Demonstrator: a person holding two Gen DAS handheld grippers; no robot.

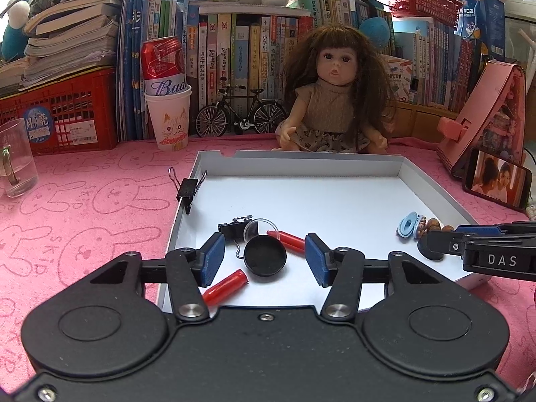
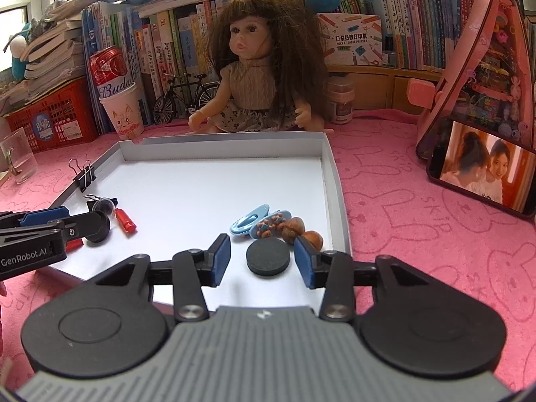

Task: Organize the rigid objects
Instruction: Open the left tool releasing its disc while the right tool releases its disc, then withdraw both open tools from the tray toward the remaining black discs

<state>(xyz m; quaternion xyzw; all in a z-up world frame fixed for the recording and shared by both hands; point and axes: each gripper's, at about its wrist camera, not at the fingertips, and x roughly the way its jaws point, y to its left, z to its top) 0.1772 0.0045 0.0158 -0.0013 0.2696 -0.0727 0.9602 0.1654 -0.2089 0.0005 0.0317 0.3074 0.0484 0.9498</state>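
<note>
Only the right wrist view shows a jar (image 2: pixel 341 105) behind the doll (image 2: pixel 258 77).

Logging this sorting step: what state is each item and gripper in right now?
left gripper: open, black disc between fingers, untouched
right gripper: open around a second disc
black lid: flat in tray
black disc: flat in tray
binder clip: clamped on tray wall
phone: screen on

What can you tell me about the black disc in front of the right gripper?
The black disc is a flat, matte puck, rubber or plastic by its look, with a plain top. It lies flat on the white tray floor between the open right gripper pads, touching neither. Two nuts sit just behind it.
</note>
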